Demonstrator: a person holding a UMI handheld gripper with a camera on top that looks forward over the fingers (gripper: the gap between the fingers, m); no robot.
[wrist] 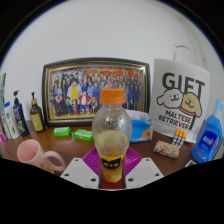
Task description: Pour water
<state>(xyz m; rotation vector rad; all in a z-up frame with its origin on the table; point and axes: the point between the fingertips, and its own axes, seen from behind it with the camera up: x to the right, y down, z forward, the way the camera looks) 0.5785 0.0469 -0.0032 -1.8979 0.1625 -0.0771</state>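
Note:
A clear plastic bottle (111, 128) with an orange cap and a yellow label stands upright between my fingers, filling the middle of the view. The magenta pads (92, 160) lie against both of its sides, so my gripper (111, 172) is shut on the bottle. Its lower part holds a yellowish liquid. A pink cup (36, 153) sits on the wooden table (160, 160), to the left of the bottle and just beyond my left finger.
Behind the bottle, a framed group photo (93, 88) leans at the back. A white gift bag (183, 95) stands at the right, with a blue bottle (210, 135) beside it. Several small bottles (16, 118) stand at the left. Green packets (72, 132) and a snack pack (167, 148) lie on the table.

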